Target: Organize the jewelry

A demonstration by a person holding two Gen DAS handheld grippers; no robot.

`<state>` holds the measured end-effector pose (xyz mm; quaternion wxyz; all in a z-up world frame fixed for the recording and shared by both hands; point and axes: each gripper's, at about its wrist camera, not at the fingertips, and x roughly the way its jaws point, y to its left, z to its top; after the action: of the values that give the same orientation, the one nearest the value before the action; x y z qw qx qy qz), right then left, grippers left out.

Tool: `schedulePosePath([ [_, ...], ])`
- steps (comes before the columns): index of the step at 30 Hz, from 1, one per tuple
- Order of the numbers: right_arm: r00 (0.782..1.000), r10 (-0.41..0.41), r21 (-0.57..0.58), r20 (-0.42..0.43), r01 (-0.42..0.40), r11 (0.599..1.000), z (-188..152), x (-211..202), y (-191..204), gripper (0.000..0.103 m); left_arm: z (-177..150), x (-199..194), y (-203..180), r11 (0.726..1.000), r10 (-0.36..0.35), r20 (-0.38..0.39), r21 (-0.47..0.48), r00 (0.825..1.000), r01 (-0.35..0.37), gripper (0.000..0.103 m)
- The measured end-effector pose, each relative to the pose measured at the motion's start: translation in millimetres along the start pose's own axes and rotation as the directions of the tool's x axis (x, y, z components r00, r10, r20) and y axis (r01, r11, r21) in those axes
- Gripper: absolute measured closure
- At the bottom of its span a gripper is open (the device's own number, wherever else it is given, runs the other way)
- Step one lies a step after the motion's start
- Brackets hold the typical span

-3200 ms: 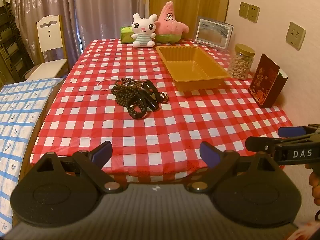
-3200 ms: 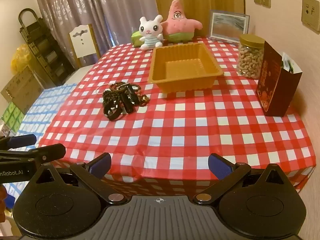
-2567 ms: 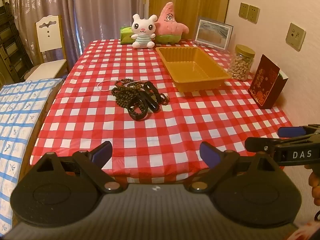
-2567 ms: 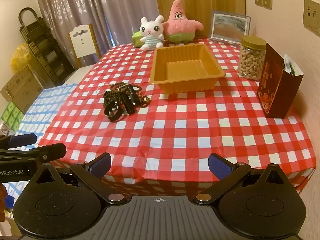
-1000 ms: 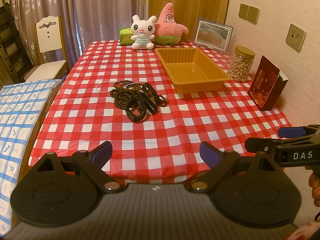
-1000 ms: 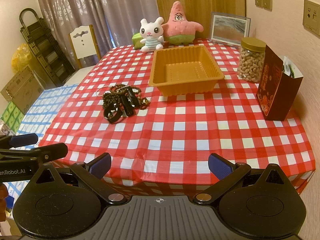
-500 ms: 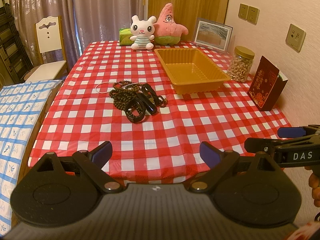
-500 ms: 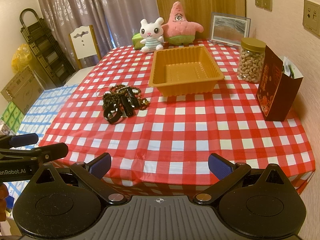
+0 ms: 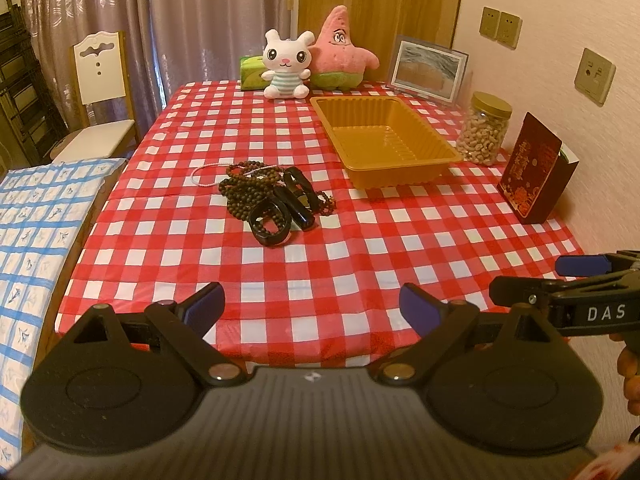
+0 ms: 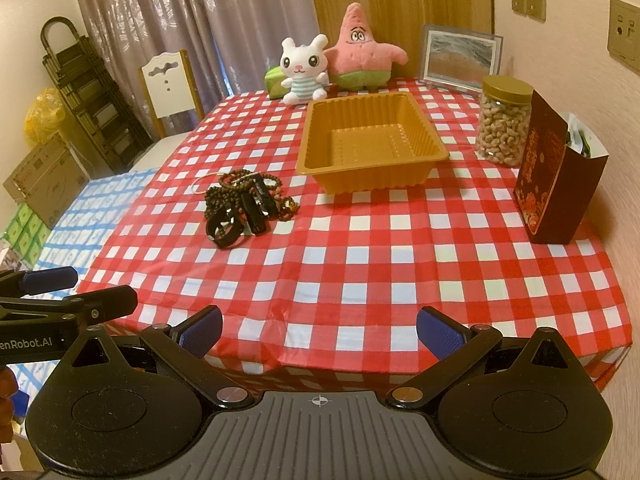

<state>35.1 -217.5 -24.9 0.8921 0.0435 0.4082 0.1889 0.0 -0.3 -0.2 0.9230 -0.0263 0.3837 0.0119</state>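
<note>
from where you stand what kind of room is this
Most likely a room in a home, perhaps a dining corner: a table under a red-and-white checked tablecloth, a white rabbit plush toy beside a pink starfish plush toy, and a white wooden chair by grey curtains.

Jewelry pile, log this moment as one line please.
phase: approach | left hand-held gripper: open, empty | right hand-held gripper: open, empty | jewelry pile: on tablecloth, untouched | orange tray: empty
</note>
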Motion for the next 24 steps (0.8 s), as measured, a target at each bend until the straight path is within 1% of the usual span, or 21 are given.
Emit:
schedulePosePath([
  [3, 1.0, 0.009, 0.001, 0.002, -0.009, 1.0, 4.4, 0.9, -2.8, 0.0, 0.0, 0.8, -0.1, 1.0, 0.006, 0.001, -0.002, 1.0, -0.006, 0.01],
  [4, 1.0, 0.014, 0.001, 0.006, -0.014, 1.0, 6.7, 1.7, -4.1, 0.0, 5.6, 0.7, -6.3, 1.0, 0.009, 0.001, -0.004, 1.0, -0.009, 0.01],
  [8, 1.0, 0.008, 0.004, 0.023, -0.008, 1.0, 9.3, 7.6, -12.5, 0.0, 12.4, 19.2, -4.1, 1.0, 0.018, -0.012, -0.017, 1.0, -0.018, 0.01],
  [13, 0.999, -0.009, 0.028, 0.044, 0.007, 1.0, 6.1, 14.1, -33.7, 0.001, 9.8, 34.1, 2.2, 0.998, 0.052, -0.025, -0.025, 0.998, -0.053, 0.01],
  [17, 0.998, -0.02, 0.043, 0.061, 0.018, 0.999, 10.5, 23.1, -51.1, 0.002, 11.7, 49.6, 5.6, 0.997, 0.074, -0.018, -0.028, 0.997, -0.075, 0.01],
  [24, 0.996, -0.014, 0.082, 0.09, 0.007, 0.997, 27.1, 48.1, -74.2, 0.005, 27.9, 81.5, 11.9, 0.995, 0.096, -0.006, -0.024, 0.995, -0.096, 0.01],
])
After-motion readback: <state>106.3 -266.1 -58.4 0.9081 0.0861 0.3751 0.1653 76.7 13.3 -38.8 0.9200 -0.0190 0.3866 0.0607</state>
